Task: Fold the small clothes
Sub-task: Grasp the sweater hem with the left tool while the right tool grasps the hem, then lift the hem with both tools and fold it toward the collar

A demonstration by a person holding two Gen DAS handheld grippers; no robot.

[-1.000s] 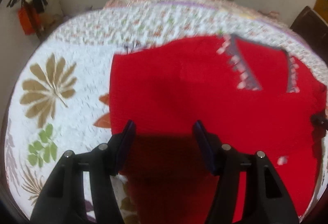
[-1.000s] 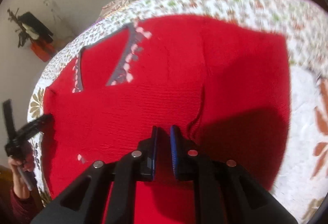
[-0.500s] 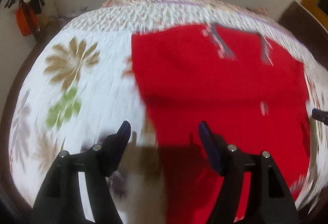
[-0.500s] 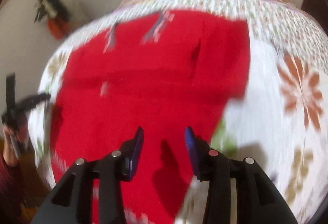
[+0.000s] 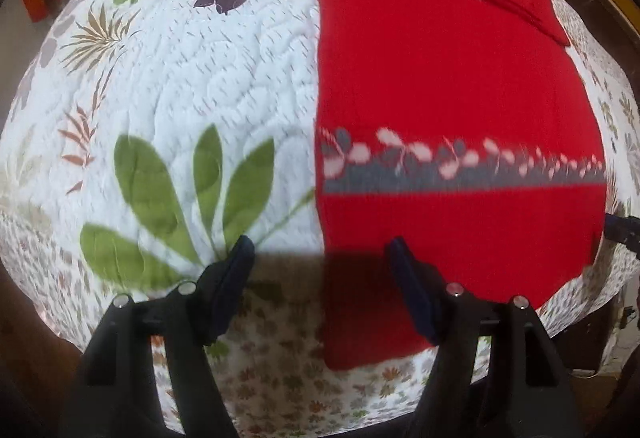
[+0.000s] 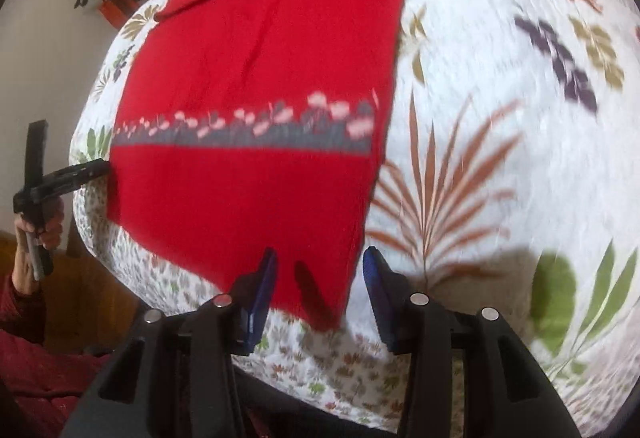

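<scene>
Left wrist view: the left gripper [image 5: 320,258] hovers over the near edge of a bed, its fingers [image 5: 236,274] spread wide apart and holding nothing. Between and beyond them lies a red sweater [image 5: 448,77], spread flat on the white leaf-print quilt [image 5: 208,77]. The sweater's left side edge runs straight up between the fingers. A grey band with pink flowers [image 5: 460,165] crosses it near the bottom hem, and the hem hangs slightly over the quilt's near edge. At the far end, a folded part of the sweater lies across its top. The tip of the right gripper [image 5: 624,230] shows at the right rim, just beside the sweater's right edge.

Right wrist view: the right gripper [image 6: 320,278] has its fingers [image 6: 260,290] apart, empty, framing the sweater's [image 6: 260,49] near right corner, which drapes over the quilt [image 6: 500,117] edge. The left gripper [image 6: 86,169] appears at the left, held by a hand [image 6: 40,230] in a dark red sleeve [image 6: 24,318], its tip at the sweater's edge; from here I cannot tell its state.
</scene>
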